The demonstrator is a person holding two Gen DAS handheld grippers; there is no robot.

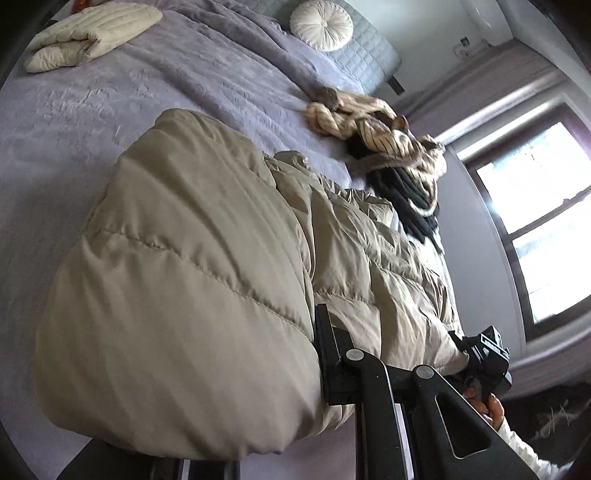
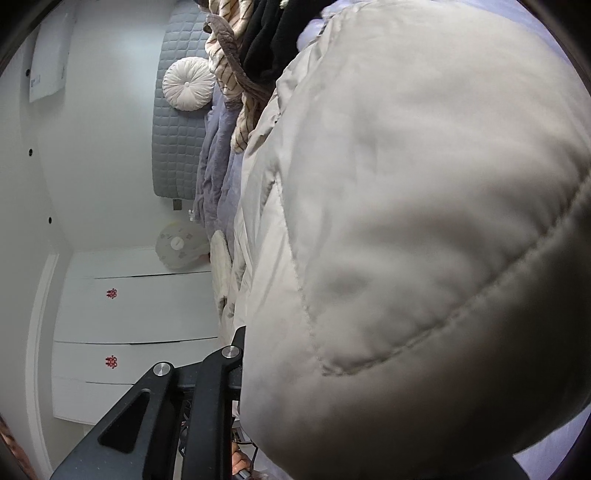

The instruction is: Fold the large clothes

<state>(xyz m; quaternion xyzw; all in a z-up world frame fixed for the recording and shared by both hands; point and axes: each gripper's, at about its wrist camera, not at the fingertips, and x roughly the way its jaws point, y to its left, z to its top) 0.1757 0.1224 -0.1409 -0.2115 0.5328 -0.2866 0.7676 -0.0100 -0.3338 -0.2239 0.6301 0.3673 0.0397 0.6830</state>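
Now both grippers' jaws clenched on the beige puffer coat (image 1: 192, 295); left gripper (image 1: 332, 354), right gripper (image 2: 240, 354).

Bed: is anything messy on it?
Yes. A striped top and something black lie crumpled in a heap near the bed's edge, unlike the cream jacket folded neatly at the far side.

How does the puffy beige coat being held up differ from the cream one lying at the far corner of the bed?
The beige coat is darker, bulging and unfolded, pinched by the left hand-held gripper; the cream one is paler, folded into a compact bundle, and rests untouched on the purple bedspread. Both are quilted, padded garments.
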